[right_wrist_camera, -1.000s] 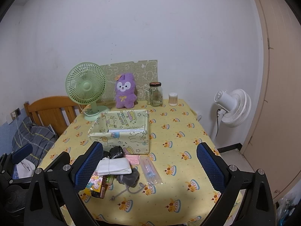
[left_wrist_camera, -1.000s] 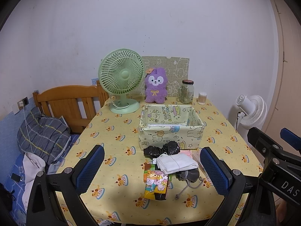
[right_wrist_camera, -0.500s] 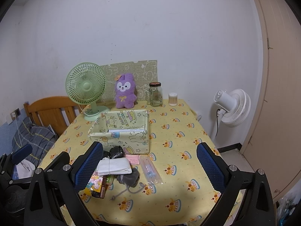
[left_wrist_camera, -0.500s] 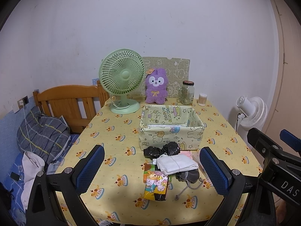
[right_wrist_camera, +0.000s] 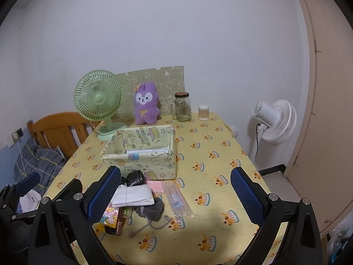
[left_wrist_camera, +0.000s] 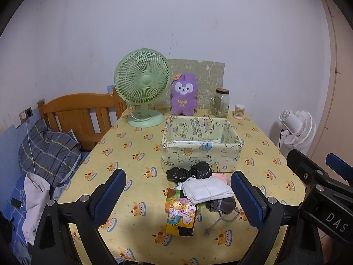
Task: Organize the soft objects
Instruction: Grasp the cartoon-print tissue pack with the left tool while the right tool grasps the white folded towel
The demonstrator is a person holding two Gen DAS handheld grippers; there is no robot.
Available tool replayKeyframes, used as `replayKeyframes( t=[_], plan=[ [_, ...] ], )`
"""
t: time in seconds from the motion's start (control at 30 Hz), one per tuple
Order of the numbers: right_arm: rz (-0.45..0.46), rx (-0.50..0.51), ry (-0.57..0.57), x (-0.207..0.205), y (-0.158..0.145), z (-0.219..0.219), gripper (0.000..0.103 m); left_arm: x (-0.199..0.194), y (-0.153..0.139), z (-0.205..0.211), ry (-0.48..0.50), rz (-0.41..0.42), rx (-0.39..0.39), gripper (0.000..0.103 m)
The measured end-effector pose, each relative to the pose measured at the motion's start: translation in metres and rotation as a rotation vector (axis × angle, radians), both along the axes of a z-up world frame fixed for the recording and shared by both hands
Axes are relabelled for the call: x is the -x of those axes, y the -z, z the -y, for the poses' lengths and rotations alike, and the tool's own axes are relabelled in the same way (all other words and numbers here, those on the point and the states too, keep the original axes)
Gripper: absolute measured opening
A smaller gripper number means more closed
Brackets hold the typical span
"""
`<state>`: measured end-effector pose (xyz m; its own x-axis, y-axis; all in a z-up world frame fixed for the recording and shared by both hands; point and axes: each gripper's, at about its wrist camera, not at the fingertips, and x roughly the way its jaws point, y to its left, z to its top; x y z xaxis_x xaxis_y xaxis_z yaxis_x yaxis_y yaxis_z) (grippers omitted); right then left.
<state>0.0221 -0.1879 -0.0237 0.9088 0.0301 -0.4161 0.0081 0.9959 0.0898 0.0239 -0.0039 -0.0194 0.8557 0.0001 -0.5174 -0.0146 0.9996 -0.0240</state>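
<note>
A heap of soft things lies near the table's front edge: a white folded cloth, a black plastic bag, a grey drawstring pouch and a cartoon packet. Behind the heap stands an open printed fabric box. My left gripper hovers in front of the heap, its jaws wide and closing, touching nothing. My right gripper is open and empty, with the white cloth, the grey pouch and the box ahead of it to the left.
A pink packet and a clear plastic packet lie beside the heap. At the back stand a green fan, a purple plush, a glass jar and a swab pot. A white floor fan is right, a wooden headboard left.
The left gripper's pads have drawn in slightly. Both grippers hold their place and nothing on the table has moved.
</note>
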Motion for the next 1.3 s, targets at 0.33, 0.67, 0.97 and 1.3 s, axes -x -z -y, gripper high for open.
replayKeyframes(
  t=[0.33,0.67,0.97,1.3],
  plan=[
    [-0.037,0.002,-0.01,-0.019,0.025,-0.007,0.101,-0.016,0.028,0.004,-0.011,-0.037,-0.012,0.094],
    [-0.063,-0.003,-0.055,-0.037,0.058,-0.019,0.099,-0.032,0.067,0.004,-0.005,-0.1,0.007,0.092],
    [-0.111,-0.016,-0.107,-0.054,0.091,-0.034,0.099,-0.045,0.103,0.003,0.004,-0.18,0.005,0.092],
    [-0.168,0.006,-0.142,-0.062,0.125,-0.049,0.099,-0.059,0.147,0.002,0.008,-0.283,0.026,0.082]
  ],
)
